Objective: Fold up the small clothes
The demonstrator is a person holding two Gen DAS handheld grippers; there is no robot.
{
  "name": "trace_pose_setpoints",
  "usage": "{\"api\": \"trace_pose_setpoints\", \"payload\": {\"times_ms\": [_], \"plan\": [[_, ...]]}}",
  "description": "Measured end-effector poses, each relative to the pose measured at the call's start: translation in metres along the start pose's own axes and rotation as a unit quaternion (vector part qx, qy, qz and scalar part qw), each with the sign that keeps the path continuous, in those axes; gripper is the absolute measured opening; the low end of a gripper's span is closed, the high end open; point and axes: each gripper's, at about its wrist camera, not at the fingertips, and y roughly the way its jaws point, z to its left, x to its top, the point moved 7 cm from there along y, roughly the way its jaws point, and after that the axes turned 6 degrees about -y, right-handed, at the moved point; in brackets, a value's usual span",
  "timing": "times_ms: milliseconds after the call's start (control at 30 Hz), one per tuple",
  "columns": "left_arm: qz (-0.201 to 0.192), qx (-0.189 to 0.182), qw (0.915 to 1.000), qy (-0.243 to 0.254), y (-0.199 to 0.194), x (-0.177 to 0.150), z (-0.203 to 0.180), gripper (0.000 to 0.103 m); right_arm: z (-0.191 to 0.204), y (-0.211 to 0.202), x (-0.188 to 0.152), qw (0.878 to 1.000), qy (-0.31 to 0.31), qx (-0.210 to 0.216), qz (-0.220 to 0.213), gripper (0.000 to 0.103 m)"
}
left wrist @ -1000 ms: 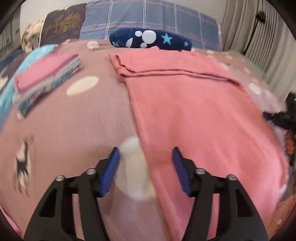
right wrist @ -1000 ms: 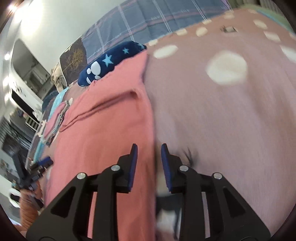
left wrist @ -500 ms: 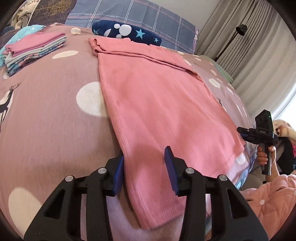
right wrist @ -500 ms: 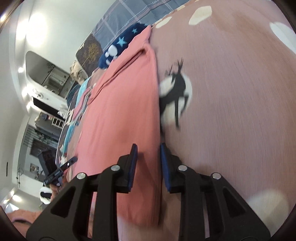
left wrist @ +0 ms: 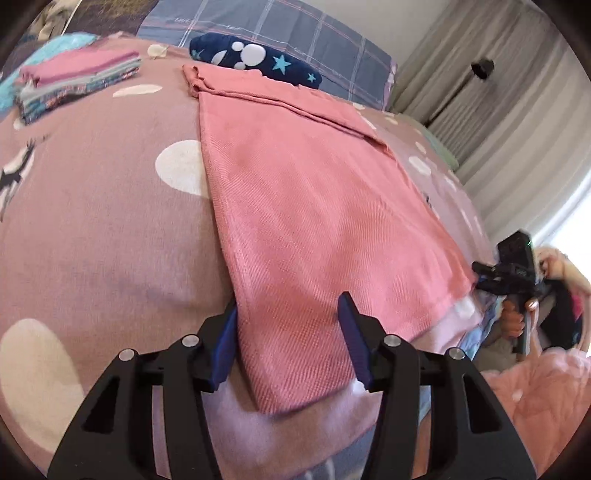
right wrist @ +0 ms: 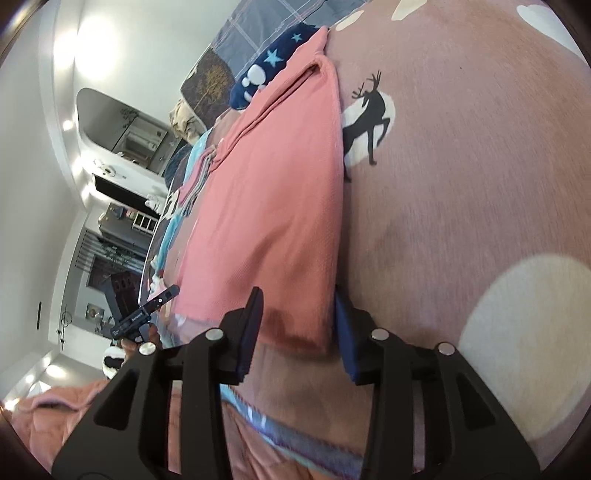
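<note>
Pink cloth (left wrist: 317, 206) lies flat on the bedspread (left wrist: 103, 229). Left gripper (left wrist: 288, 343) and right gripper (right wrist: 299, 328): jaws spread, just opened further, straddling its 6 o'clock corners. "love" printed on the pillowcase (left wrist: 280, 33)

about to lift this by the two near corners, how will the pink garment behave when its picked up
Likely floppy: the pink garment lies flat and follows the curve of the bedspread, so the middle should sag between the left gripper and right gripper. Probably light, being thin knit. The folded far end may fall open when raised.
</note>
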Motion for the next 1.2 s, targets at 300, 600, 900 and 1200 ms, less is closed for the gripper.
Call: {"api": "trace_pose_setpoints", "payload": {"times_ms": [300, 600, 900, 1200], "plan": [[-0.080, -0.016, 0.9966, -0.012, -0.030, 0.023, -0.023, 0.004, 0.018, 0.018, 0.031, 0.998, -0.010, 0.052, -0.024, 0.004], [-0.222, -0.074, 0.9697, 0.070, -0.149, 0.041, -0.108, 0.002, 0.085, -0.106, 0.042, 0.972, -0.093, 0.109, -0.188, 0.003], [-0.219, -0.029, 0.9724, 0.074, -0.114, 0.076, -0.108, 0.002, 0.093, -0.121, 0.056, 0.968, -0.113, 0.048, -0.218, 0.003], [-0.209, 0.031, 0.9764, 0.043, -0.066, 0.168, -0.081, 0.002, 0.080, -0.069, 0.155, 0.967, -0.104, -0.017, -0.233, 0.003]]}}
